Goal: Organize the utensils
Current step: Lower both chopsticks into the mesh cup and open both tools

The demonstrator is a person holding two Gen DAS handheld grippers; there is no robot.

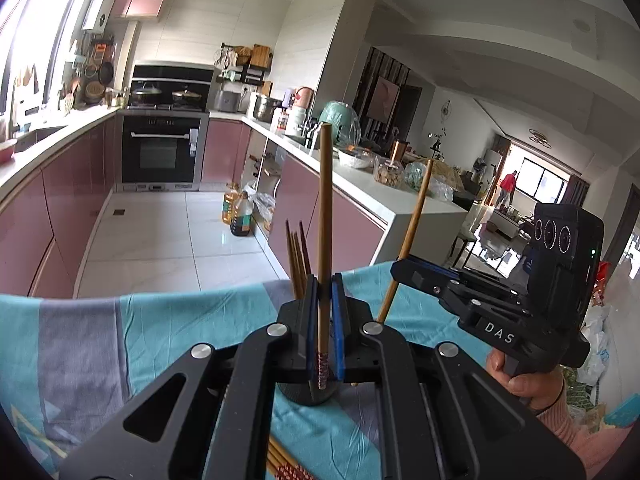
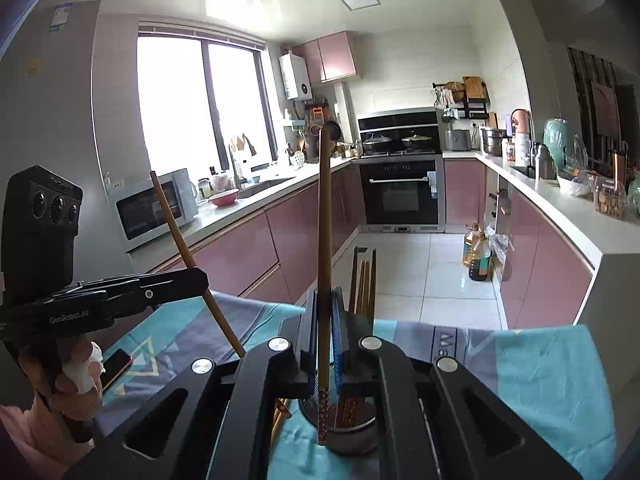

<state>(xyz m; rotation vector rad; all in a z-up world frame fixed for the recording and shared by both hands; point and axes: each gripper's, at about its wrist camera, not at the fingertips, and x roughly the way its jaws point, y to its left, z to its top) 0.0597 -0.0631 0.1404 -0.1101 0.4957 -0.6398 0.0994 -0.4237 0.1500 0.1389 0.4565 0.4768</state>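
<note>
My left gripper [image 1: 325, 292] is shut on a brown chopstick [image 1: 325, 208] held upright, its patterned end low over a dark round holder [image 1: 308, 396]. Several chopsticks [image 1: 298, 260] stand in that holder behind the jaws. My right gripper [image 2: 324, 308] is shut on another brown chopstick [image 2: 324, 220], upright, its patterned tip beside the metal holder [image 2: 352, 436], which holds several chopsticks [image 2: 364, 280]. Each gripper shows in the other's view: the right one [image 1: 404, 266] with its tilted chopstick [image 1: 412, 232], the left one [image 2: 200, 278] with its tilted chopstick [image 2: 180, 240].
The table carries a teal and grey cloth [image 1: 160, 320]. More chopsticks lie on the cloth [image 1: 280, 460] under the left gripper. A phone [image 2: 116, 366] lies on the cloth at left. Kitchen counters [image 2: 560, 208], an oven [image 1: 160, 156] and oil bottles [image 1: 238, 212] stand beyond.
</note>
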